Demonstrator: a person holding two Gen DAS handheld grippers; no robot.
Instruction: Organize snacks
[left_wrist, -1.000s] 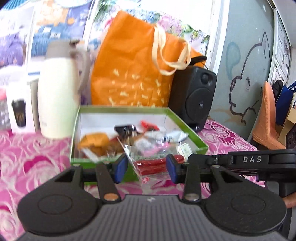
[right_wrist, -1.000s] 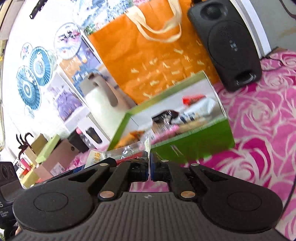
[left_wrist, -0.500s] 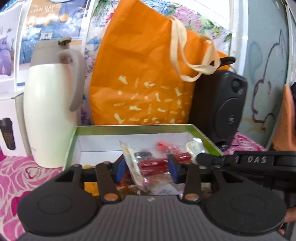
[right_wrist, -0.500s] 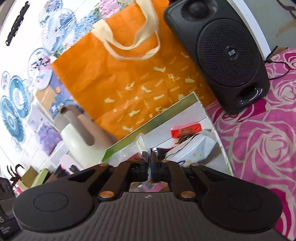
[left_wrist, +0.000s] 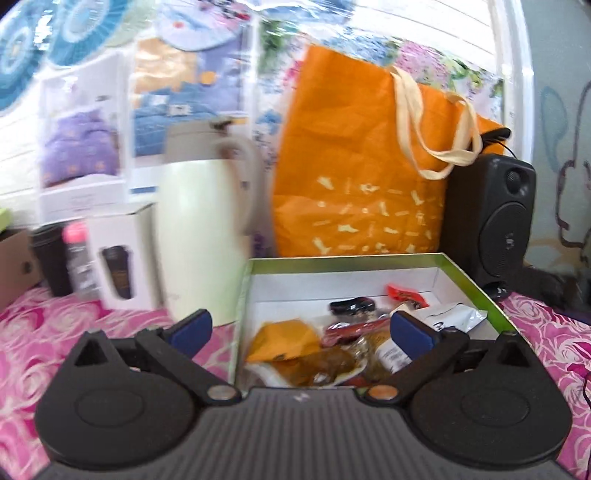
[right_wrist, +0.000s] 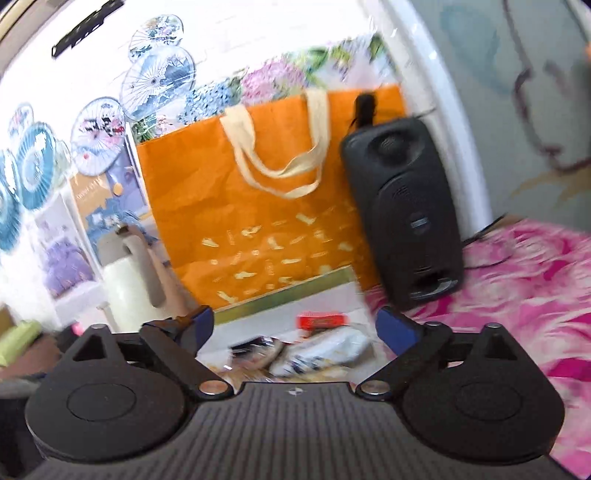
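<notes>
Both sets of jaws were swinging wide at that moment: the left gripper (left_wrist: 299, 330) stood splayed over the near edge of the green box (left_wrist: 476, 280) with nothing pinched between its blue pads, and the right gripper (right_wrist: 295, 325) was opening just as wide above the same box, equally empty. I took it for the release step of the tidying, a snack let go into the box and neither gripper yet turned to anything else.

The box sat on the pink rose-patterned cloth (left_wrist: 55, 317) (whether it covered a counter or a bed I could not tell), in front of the orange tote bag (left_wrist: 354, 177), with the cream jug (left_wrist: 199, 236) to its left and the black speaker (left_wrist: 495, 221) to its right. Inside lay a loose heap of snacks: an orange packet (left_wrist: 284, 339) near the left wall, a clear pack of red sausage sticks (left_wrist: 354, 328) in the middle, a dark wrapper (left_wrist: 351, 305) behind it, a small red packet (left_wrist: 406, 295) toward the far wall, and a white foil pouch (left_wrist: 454, 317) at the right.

Next, I judged, the hands would need to draw back clear of the box walls and seek out any snack left outside; none showed on the cloth from either camera.
</notes>
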